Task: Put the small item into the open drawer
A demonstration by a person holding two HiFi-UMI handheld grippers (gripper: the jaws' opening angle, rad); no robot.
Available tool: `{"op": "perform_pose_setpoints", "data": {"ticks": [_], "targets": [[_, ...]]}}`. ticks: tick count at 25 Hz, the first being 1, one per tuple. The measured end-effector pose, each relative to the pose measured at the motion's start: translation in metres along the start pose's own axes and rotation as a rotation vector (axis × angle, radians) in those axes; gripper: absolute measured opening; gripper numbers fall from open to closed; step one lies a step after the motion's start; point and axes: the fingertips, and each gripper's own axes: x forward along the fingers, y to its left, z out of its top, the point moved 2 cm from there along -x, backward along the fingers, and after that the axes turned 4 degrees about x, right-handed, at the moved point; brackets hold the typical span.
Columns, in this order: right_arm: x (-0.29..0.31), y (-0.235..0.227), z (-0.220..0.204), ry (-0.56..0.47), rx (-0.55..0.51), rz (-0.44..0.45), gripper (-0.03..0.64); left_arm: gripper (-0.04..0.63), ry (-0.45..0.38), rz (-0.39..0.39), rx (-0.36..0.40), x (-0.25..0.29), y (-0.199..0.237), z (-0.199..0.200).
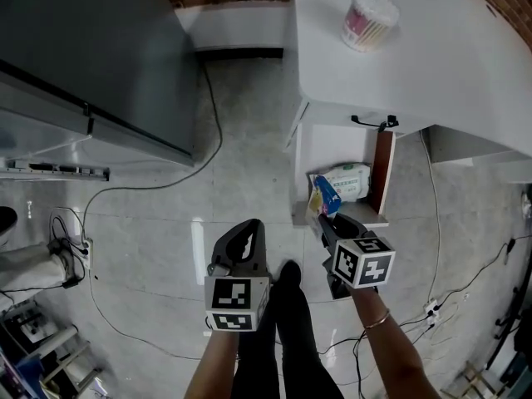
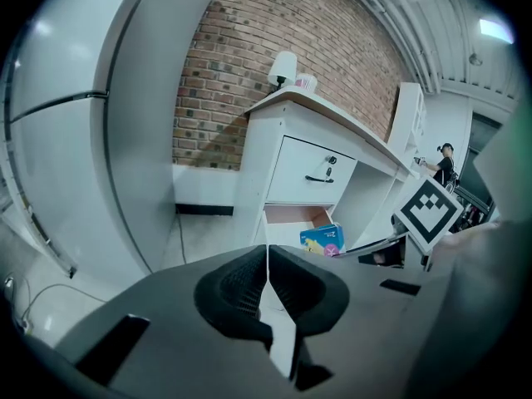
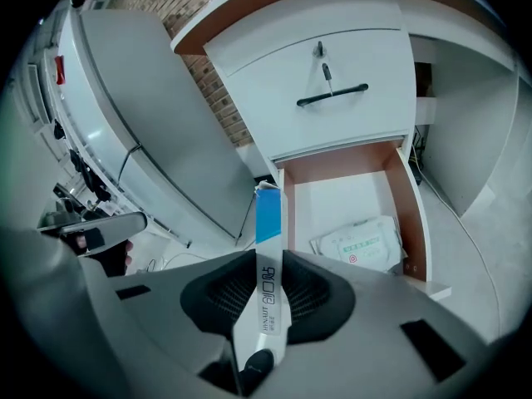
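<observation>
- Right now my right gripper (image 3: 268, 288) pinches the small item (image 3: 268, 223), a thin blue-and-white packet. The ribbed pads press flat on its two broad faces.
- The packet's long axis runs straight out along the jaws. Its blue end sticks past the tips and points at the open drawer (image 3: 332, 191).
- From the head view, that blue end hangs above the drawer's front corner on my left side, just about over the rim. The drawer's bare floor lies ahead of the claw, lower, and a little to my right.
- A white pack (image 3: 363, 242) already lies in the drawer, toward its right wall. I judge the free floor is on the left half, the half nearest the packet.
- Above the open drawer sits a closed drawer (image 3: 332, 96) with a black handle. I reckon the gap beneath it leaves enough room to come in from the front.
- My left gripper (image 2: 267, 285) has its jaws pressed together with nothing between them. It hangs well back from the drawer on my left side, so the right one is clearly the nearer.
- As I judge it, the coming move is a short push forward and slightly right past the rim, then a dip and a release. The risk is the packet's tip catching on the left wall.
- A tub of cotton swabs (image 1: 369, 17) stands on the desk (image 1: 465, 65) above the drawer, out of the way.
</observation>
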Motion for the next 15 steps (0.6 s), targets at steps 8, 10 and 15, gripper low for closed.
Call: {"op": "perform_pose_setpoints", "data": {"ticks": [8, 10, 15], "targets": [[0.045, -0.014, 0.001, 0.064, -0.001, -0.025, 0.1, 0.028, 0.014, 0.027, -0.049, 0.023, 0.01, -0.01], [0.055, -0.018, 0.004, 0.075, 0.012, -0.027, 0.1, 0.028, 0.014, 0.037, -0.064, 0.027, 0.014, -0.011], [0.079, -0.029, 0.012, 0.114, 0.006, -0.05, 0.1, 0.028, 0.013, 0.06, -0.098, 0.033, 0.025, -0.01]]}}
